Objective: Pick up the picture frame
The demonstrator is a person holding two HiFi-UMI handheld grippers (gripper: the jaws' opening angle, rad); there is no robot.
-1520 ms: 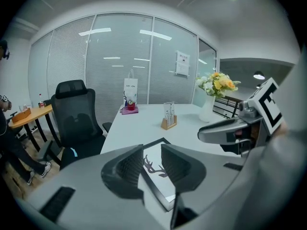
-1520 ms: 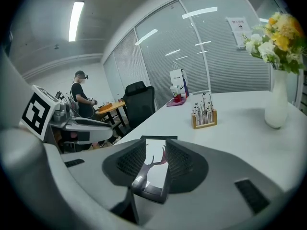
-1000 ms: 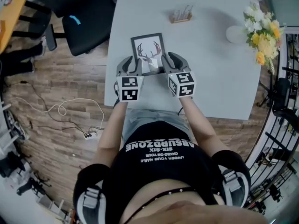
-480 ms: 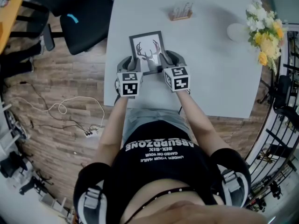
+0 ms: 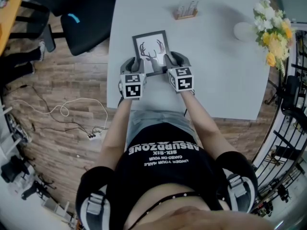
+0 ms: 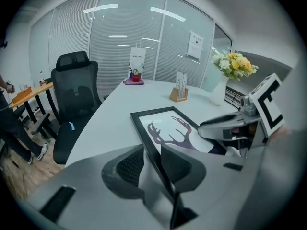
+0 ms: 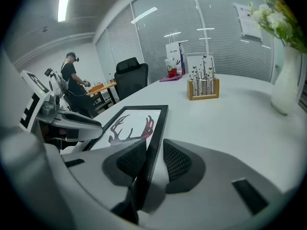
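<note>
I see a pale table (image 5: 228, 73), black chair (image 5: 88, 18) on wood floor (image 5: 48, 150), glass wall (image 6: 120, 47) with blinds (image 6: 72, 37), ceiling light (image 7: 64, 1).

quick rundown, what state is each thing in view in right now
picture frame, face up, side rails clamped by both tongs; unclear whether it is lifted
left tongs, shut on the frame's left rail
right tongs, shut on the frame's right rail
flower vase, upright
card holder, upright, filled
office chair, unoccupied
</note>
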